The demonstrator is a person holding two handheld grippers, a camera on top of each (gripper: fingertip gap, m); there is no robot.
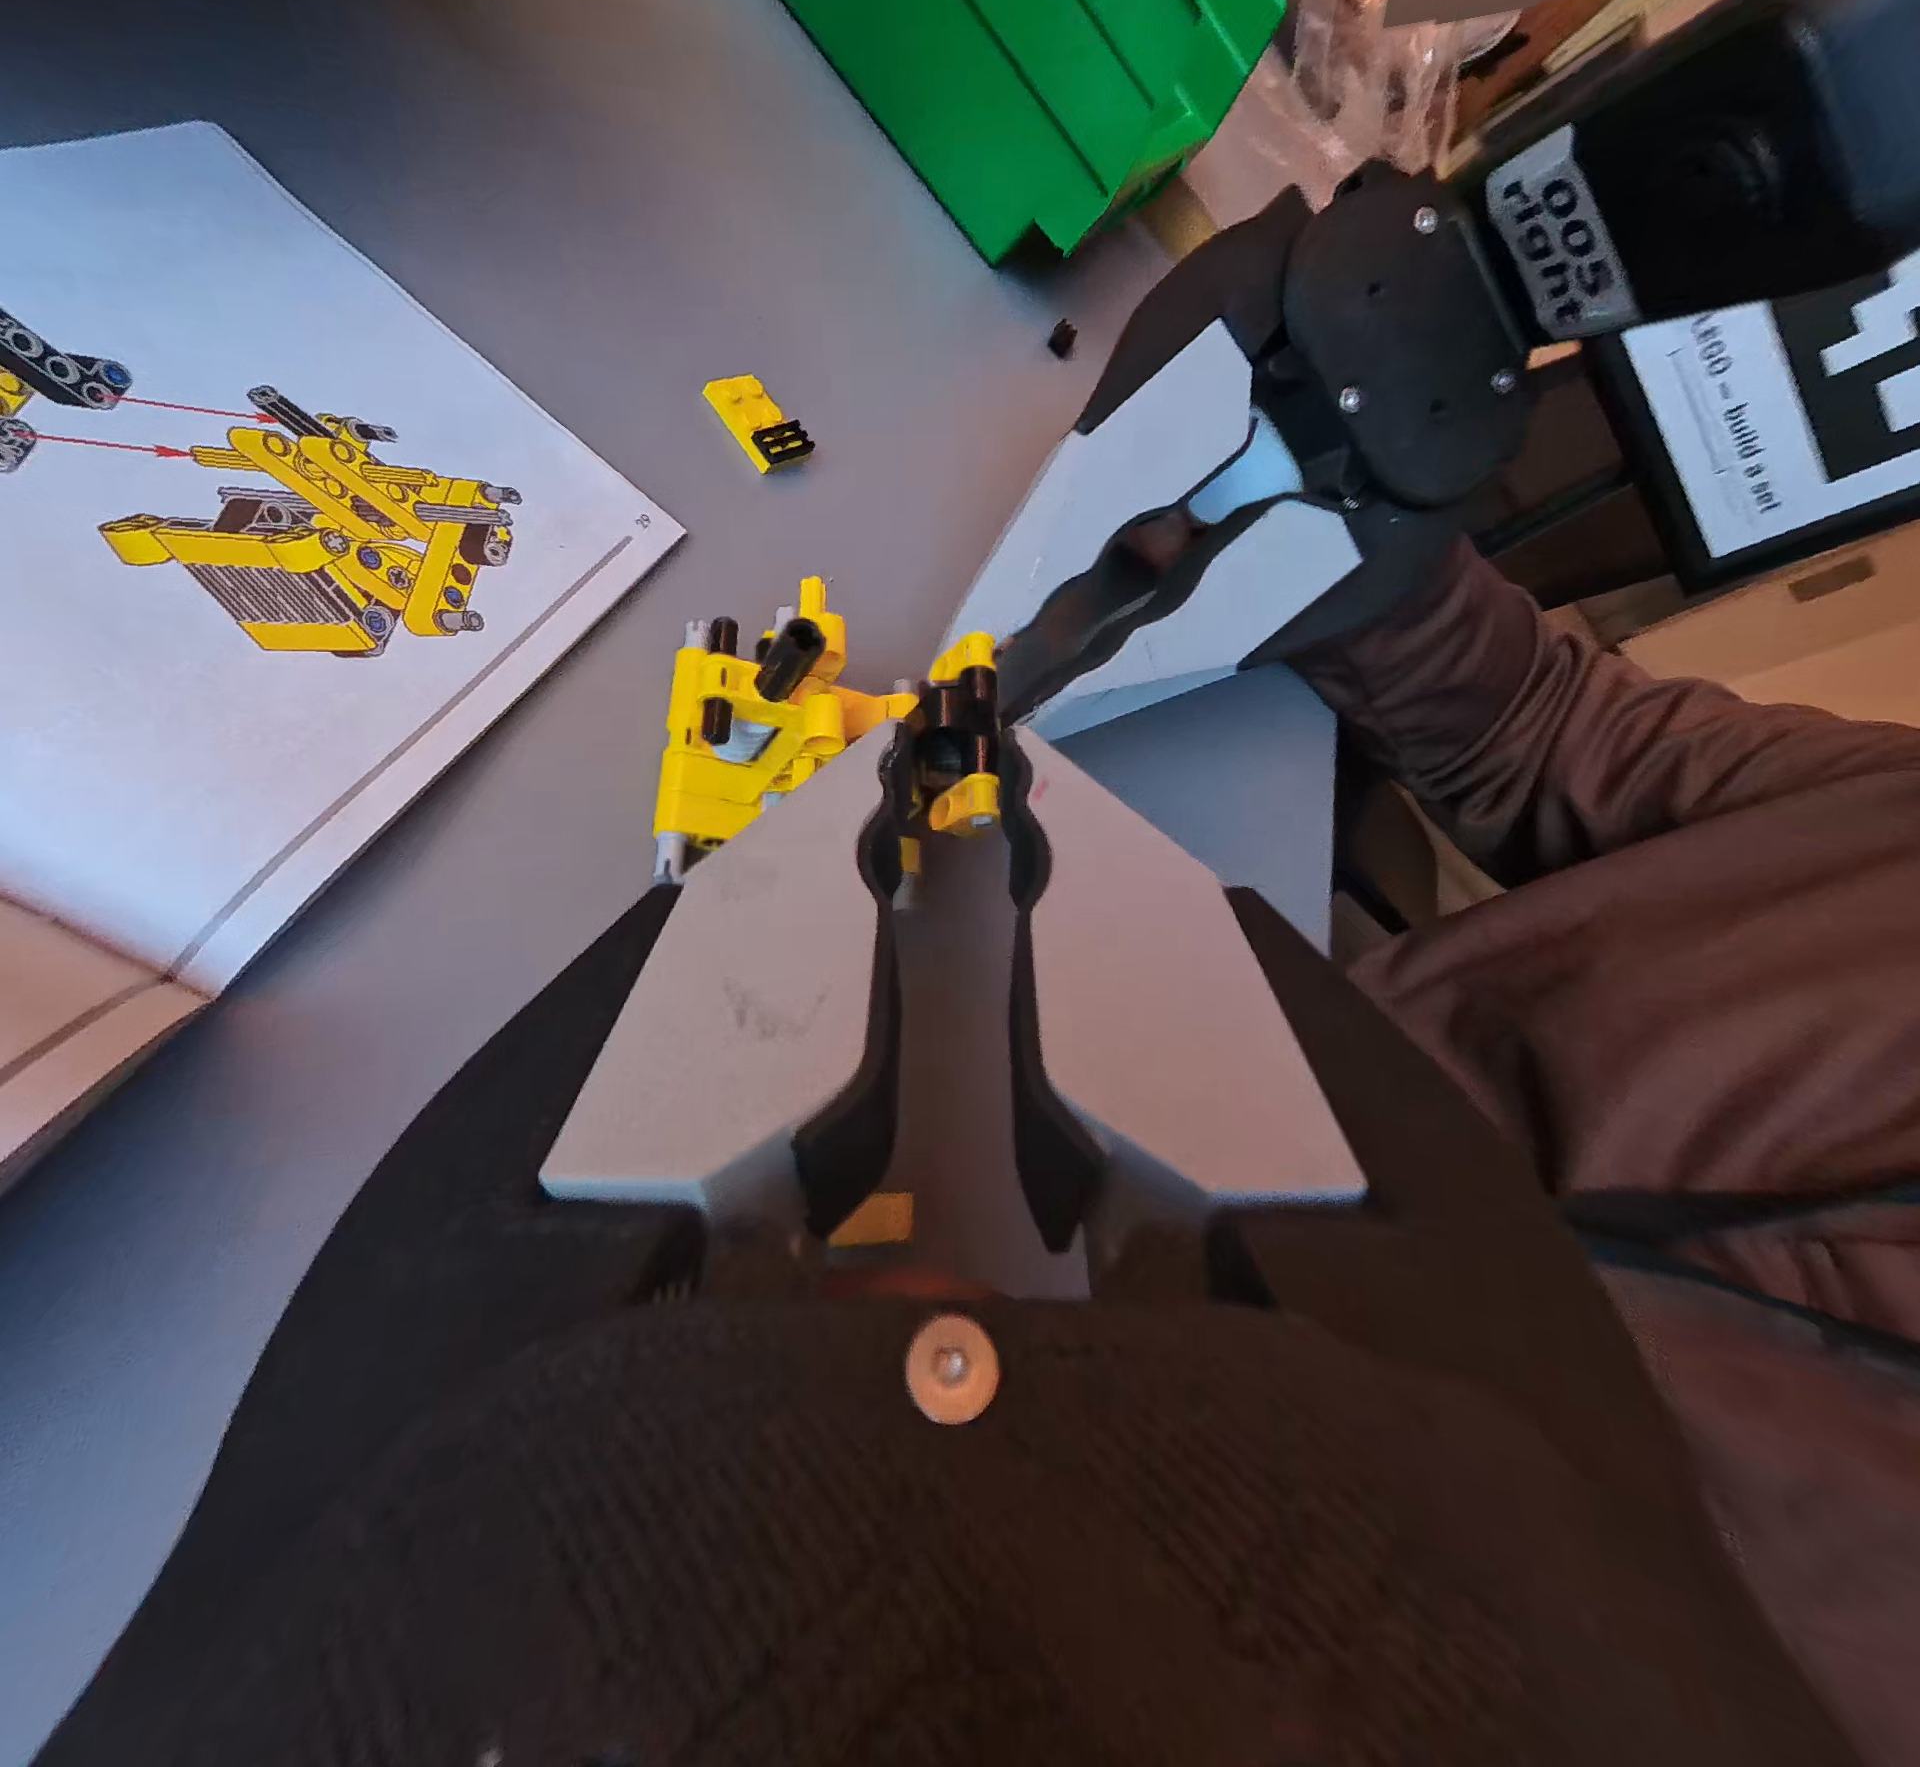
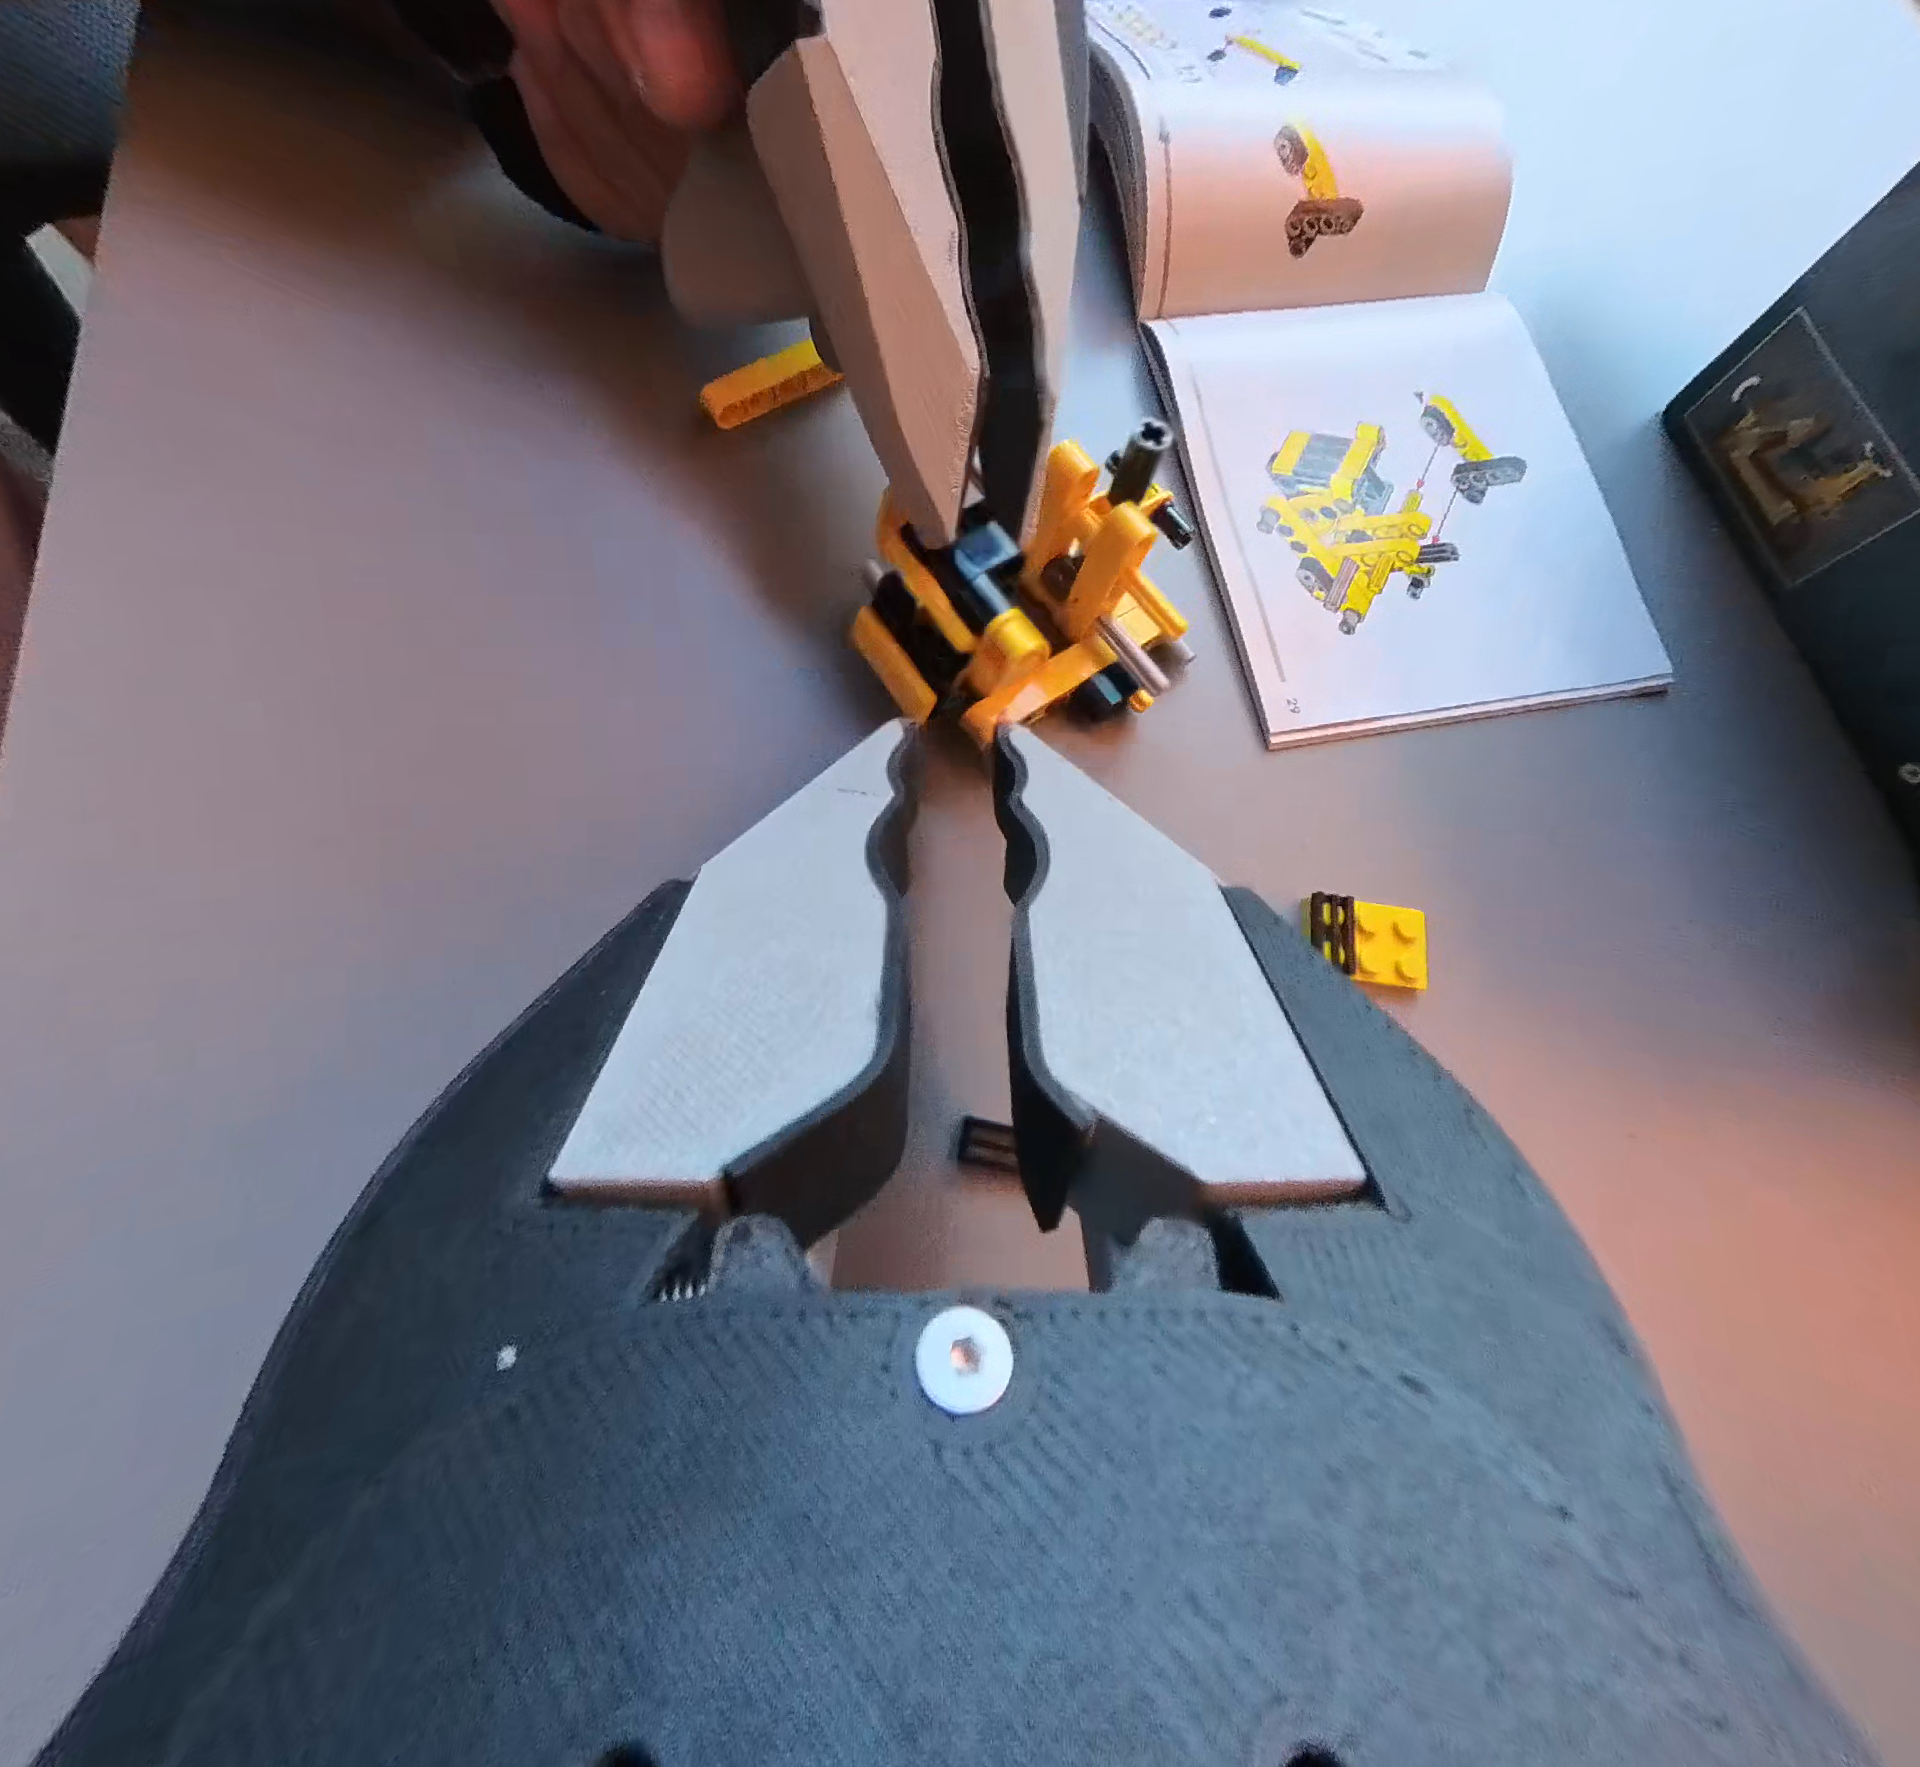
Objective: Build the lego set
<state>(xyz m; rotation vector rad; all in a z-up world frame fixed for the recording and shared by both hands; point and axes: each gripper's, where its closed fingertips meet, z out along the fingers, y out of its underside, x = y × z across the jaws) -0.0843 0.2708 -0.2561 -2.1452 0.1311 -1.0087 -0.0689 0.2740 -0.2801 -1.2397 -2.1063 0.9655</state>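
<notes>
A half-built yellow and black lego model (image 1: 748, 720) (image 2: 997, 595) stands on the grey table. My left gripper (image 1: 945, 767) is shut on the model's black and yellow end; in the right wrist view it (image 2: 977, 512) comes down from the top onto the model. My right gripper (image 2: 954, 738) is nearly closed, its tips pinching a yellow lug at the model's near edge. In the left wrist view it (image 1: 1000, 673) reaches in from the upper right and touches the same end. The open instruction booklet (image 1: 260, 574) (image 2: 1403, 522) lies beside the model.
A yellow plate with a black grille (image 1: 758, 424) (image 2: 1371, 943) lies loose nearby. A yellow beam (image 2: 769, 382) lies behind the model. A small black piece (image 1: 1060, 337) lies near a green bin (image 1: 1018, 24). A dark box (image 2: 1818, 491) sits at the right. A hand (image 2: 623, 55) holds the left gripper. Only a small space, under 4 cm, lies between the two pairs of fingers.
</notes>
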